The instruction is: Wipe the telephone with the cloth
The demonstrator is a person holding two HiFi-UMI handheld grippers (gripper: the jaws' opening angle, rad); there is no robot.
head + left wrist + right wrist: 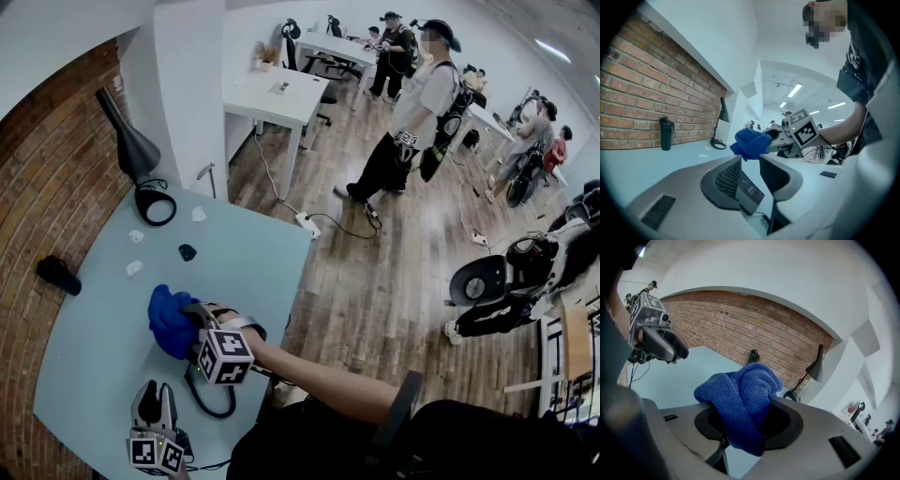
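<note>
Low over the smooth pale table (239,272), the left claw (157,394) has its jaws apart, a dark boxy piece (749,193) with thin cord between them. Just right, the right claw (190,325) pinches the knitted blue cloth (169,321), bunched and drooping.

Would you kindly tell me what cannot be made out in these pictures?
Telephone: clear in no view. The head view shows only a black cord loop beside the right gripper and its cloth, passing under the forearm.
White bits and a black piece on the table: head view, too small to identify.
</note>
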